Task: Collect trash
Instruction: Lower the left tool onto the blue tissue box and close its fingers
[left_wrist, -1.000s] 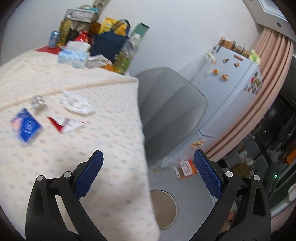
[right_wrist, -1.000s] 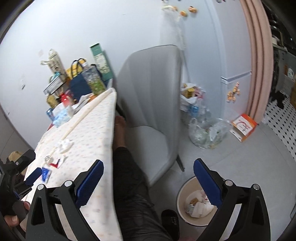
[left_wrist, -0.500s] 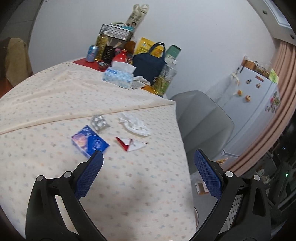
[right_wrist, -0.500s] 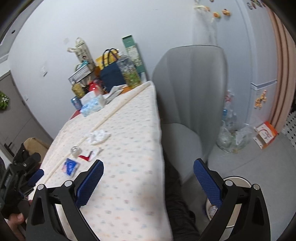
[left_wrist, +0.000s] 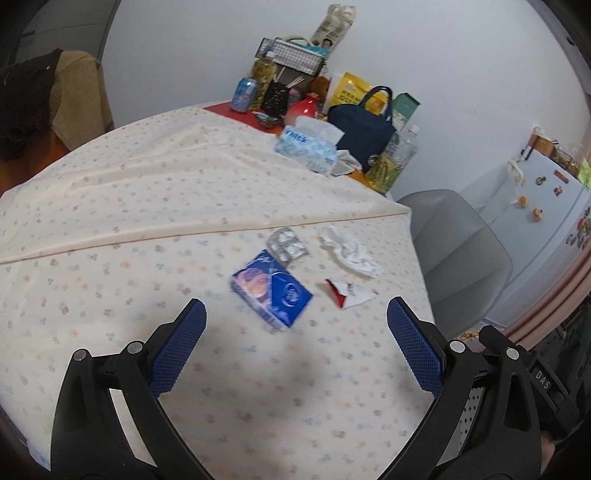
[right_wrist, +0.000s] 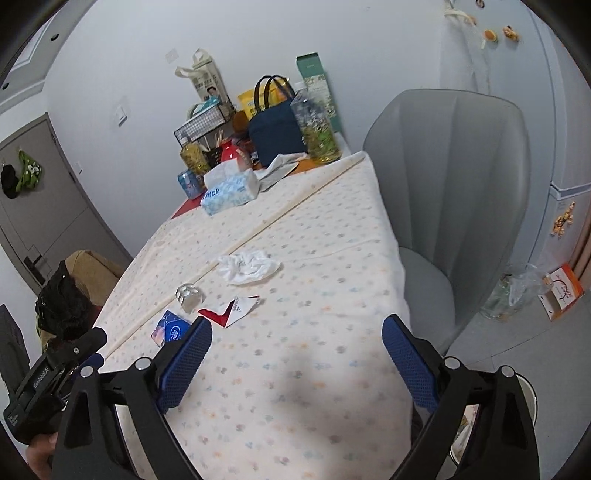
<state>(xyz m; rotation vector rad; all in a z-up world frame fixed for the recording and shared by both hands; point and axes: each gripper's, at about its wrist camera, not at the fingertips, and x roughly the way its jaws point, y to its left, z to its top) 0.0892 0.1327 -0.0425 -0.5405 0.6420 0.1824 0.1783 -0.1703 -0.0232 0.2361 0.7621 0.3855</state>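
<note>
Several bits of trash lie on the cloth-covered table (left_wrist: 110, 229): a blue packet (left_wrist: 271, 293), a silver blister pack (left_wrist: 287, 244), a crumpled white tissue (left_wrist: 349, 251) and a red and white wrapper (left_wrist: 349, 293). My left gripper (left_wrist: 295, 343) is open and empty, just short of the blue packet. My right gripper (right_wrist: 297, 360) is open and empty above the table's near part; the wrapper (right_wrist: 232, 308), tissue (right_wrist: 248, 266), blister pack (right_wrist: 189, 294) and blue packet (right_wrist: 170, 330) lie ahead to its left. A white bin (right_wrist: 526, 391) shows at its lower right on the floor.
A tissue box (left_wrist: 308, 146), navy bag (left_wrist: 362, 129), bottle (left_wrist: 391, 162), can (left_wrist: 244, 94) and wire basket (left_wrist: 291, 55) crowd the table's far end. A grey chair (right_wrist: 450, 177) stands at the table's right side, a fridge (left_wrist: 546, 206) behind it. A bag of bottles (right_wrist: 511, 293) and an orange box (right_wrist: 561, 293) lie on the floor.
Both grippers have swung left from the chair and floor onto the table. The trash now lies just ahead of my left gripper. Both stay open.
</note>
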